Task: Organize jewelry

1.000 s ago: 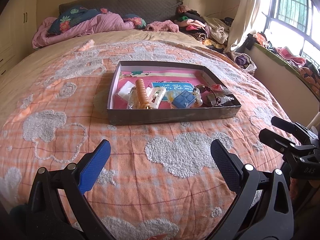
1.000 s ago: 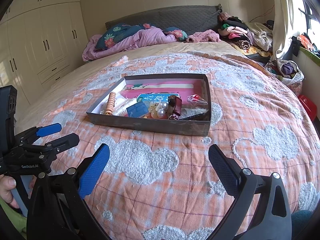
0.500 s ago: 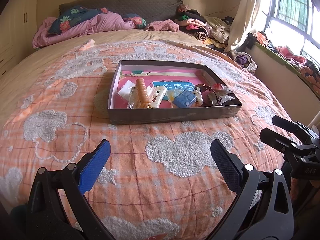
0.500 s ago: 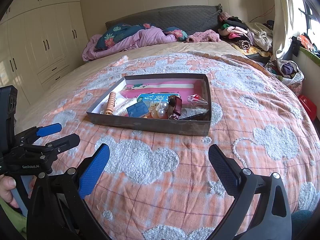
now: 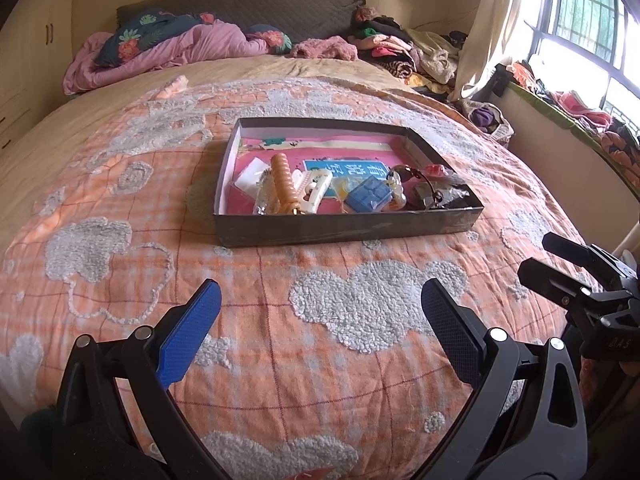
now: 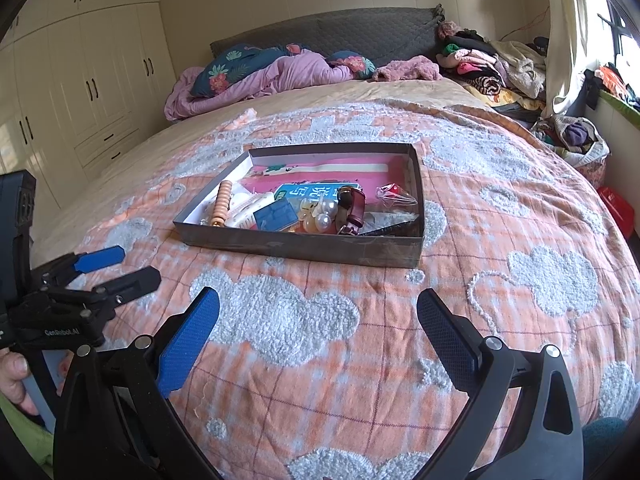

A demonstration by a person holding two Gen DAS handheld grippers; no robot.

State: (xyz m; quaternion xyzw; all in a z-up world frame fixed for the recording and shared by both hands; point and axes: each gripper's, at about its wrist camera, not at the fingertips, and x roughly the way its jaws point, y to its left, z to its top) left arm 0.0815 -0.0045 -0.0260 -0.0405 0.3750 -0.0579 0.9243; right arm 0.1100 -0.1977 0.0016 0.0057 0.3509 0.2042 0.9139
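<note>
On the orange checked bedspread point(image 5: 120, 208) with its woolly white cloud patches, a shallow dark box point(image 5: 344, 230) sits near the middle of the bed, and all the jewelry lies inside it. Along the box's near wall, from its left corner to its right: a peach beaded bracelet point(image 5: 285, 184), a cream hair claw point(image 5: 314, 192), a small blue case point(image 5: 367, 196), pearl pieces point(image 6: 323, 216) and a dark red strap point(image 6: 355, 210). The right wrist view shows the strap's colour and the pearls plainly; the left wrist view shows that end of the box only as a dark tangle.

The left gripper point(image 5: 318, 312) hovers over the near edge of the bedspread, fingers spread wide and holding nothing, well apart from the box. The right gripper point(image 6: 318, 314) hovers likewise, also spread and unloaded.

Only the right wrist view takes in the white wardrobe point(image 6: 72, 88) along the left wall and a hand point(image 6: 14, 380) gripping the left tool's handle. Only the left wrist view shows the barred window point(image 5: 588, 32) on the right.
</note>
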